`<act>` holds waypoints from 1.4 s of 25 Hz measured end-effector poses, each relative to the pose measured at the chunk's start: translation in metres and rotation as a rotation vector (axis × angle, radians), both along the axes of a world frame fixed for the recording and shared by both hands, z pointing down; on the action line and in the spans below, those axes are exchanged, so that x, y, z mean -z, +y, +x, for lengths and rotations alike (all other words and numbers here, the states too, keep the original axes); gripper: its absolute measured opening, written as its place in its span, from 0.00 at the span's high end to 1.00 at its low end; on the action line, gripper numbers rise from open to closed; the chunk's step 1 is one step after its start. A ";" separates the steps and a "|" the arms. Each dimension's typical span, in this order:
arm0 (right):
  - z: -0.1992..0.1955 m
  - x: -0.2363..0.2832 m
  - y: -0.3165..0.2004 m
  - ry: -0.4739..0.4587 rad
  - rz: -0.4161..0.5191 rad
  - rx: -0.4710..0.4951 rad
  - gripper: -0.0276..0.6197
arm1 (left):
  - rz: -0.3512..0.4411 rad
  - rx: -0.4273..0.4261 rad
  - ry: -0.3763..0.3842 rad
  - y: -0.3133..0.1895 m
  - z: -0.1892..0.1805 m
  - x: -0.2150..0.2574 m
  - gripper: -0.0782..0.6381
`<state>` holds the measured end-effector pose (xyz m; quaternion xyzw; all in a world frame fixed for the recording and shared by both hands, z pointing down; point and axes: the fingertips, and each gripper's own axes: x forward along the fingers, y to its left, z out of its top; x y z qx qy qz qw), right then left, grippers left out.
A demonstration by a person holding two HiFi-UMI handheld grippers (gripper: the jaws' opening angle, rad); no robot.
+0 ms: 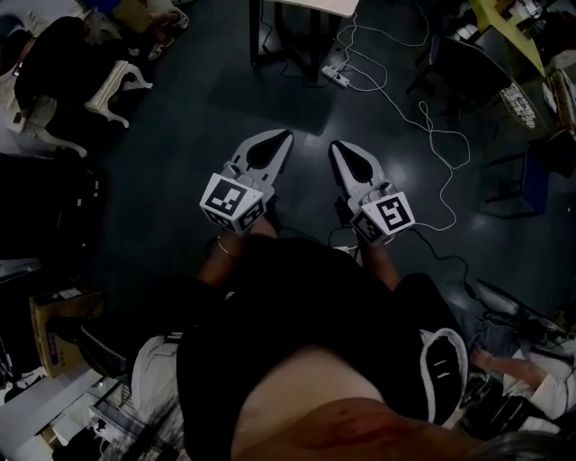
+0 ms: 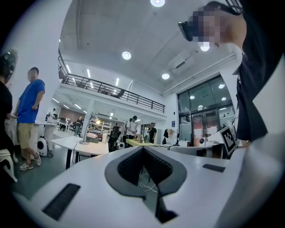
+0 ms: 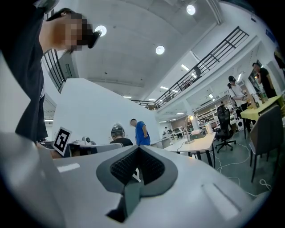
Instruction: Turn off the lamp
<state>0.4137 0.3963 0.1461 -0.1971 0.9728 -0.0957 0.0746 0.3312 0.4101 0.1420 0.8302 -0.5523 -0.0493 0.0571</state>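
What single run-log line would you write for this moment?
left hand-held gripper: shut, empty | right hand-held gripper: shut, empty | lamp: lit, on distant table | switch-off: not yet done

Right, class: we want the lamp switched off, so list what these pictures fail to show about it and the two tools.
- Lamp, right gripper view: lit on a far desk, too small to show its switch.
- Head view: no lamp in frame; the top edge cuts off the nearest table.
- Left tool and right tool, head view: the marker cubes hide the hands holding them.
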 end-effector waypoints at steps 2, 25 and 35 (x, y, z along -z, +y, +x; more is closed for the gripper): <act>-0.004 -0.001 -0.003 0.000 -0.012 -0.004 0.96 | 0.003 -0.008 -0.006 -0.003 -0.002 0.002 0.88; -0.103 -0.009 -0.092 0.026 -0.025 -0.087 0.96 | 0.012 -0.100 0.041 -0.104 -0.096 -0.006 0.88; -0.149 -0.008 -0.127 0.028 -0.049 -0.110 0.96 | 0.013 -0.113 0.047 -0.137 -0.146 -0.003 0.88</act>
